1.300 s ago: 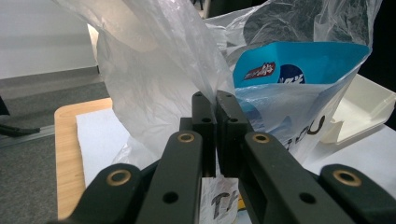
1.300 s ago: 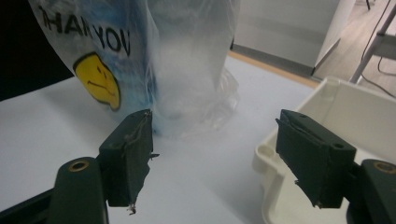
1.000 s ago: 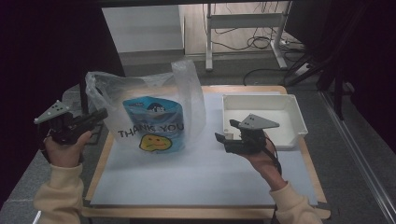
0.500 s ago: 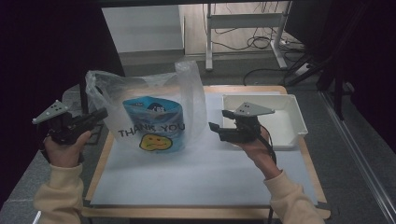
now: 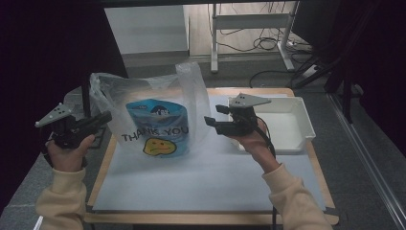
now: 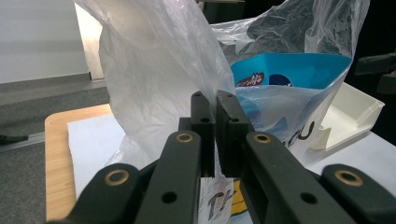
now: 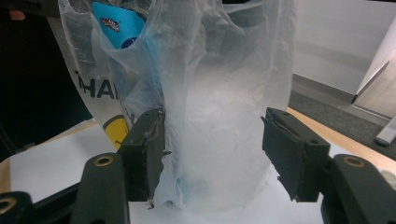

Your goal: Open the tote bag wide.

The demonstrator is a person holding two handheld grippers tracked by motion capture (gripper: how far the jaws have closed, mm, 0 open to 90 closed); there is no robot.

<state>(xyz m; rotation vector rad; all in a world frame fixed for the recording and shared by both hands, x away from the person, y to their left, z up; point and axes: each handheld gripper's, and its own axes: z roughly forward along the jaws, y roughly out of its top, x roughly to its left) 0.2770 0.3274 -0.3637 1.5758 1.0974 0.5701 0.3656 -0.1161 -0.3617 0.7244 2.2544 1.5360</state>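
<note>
My left gripper (image 5: pixel 98 120) pinches one handle of the bag (image 5: pixel 158 115), holding it upright on the tabletop (image 5: pixel 201 182). My right gripper (image 7: pixel 212 154), jaws just closing but not yet pressing, straddles the other handle (image 7: pixel 233 93) to spread the mouth.

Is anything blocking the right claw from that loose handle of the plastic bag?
Nothing visible does. The right claw has been closing, its open jaws either side of the plastic bag's free handle, not yet pinching.

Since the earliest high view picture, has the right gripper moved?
Yes. The right gripper has shifted left, away from the white tray, towards the plastic bag, its jaws closing.
</note>
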